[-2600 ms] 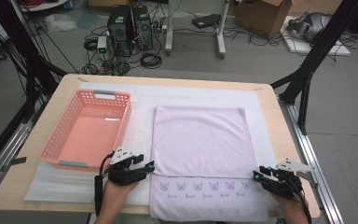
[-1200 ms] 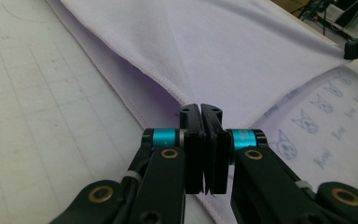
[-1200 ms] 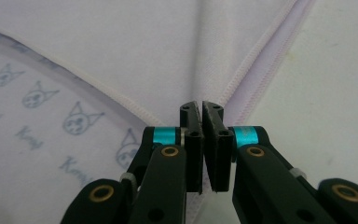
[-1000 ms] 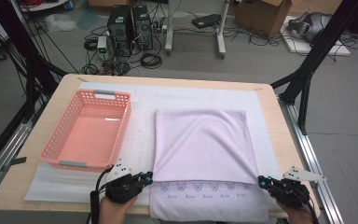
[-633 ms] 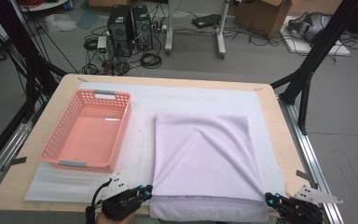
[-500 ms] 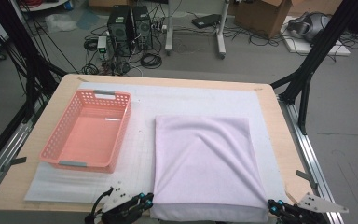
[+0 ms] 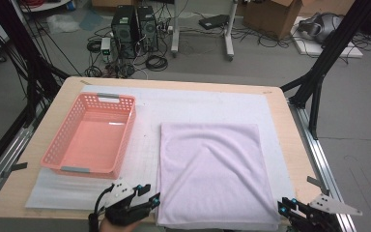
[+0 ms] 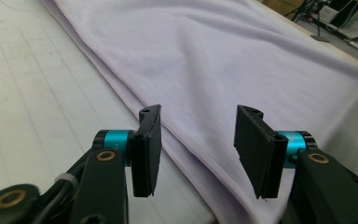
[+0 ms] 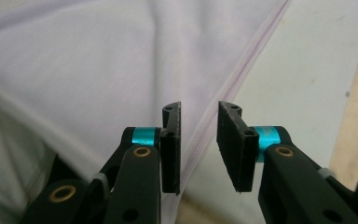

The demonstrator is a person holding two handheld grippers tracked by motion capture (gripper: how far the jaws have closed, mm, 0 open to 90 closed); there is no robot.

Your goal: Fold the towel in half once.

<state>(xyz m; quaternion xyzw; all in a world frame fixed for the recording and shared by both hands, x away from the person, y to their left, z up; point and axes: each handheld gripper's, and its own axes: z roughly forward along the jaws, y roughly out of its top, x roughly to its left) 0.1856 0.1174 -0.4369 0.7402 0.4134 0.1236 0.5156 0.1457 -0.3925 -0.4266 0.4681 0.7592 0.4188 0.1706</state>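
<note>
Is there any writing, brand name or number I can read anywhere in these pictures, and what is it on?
None can be read.
Towel: plain lilac, no print showing.
Basket: no label.
Computer towers on the floor: any markings are too small to read.
Cardboard box: nothing legible.
Left gripper and right gripper: no lettering.
</note>
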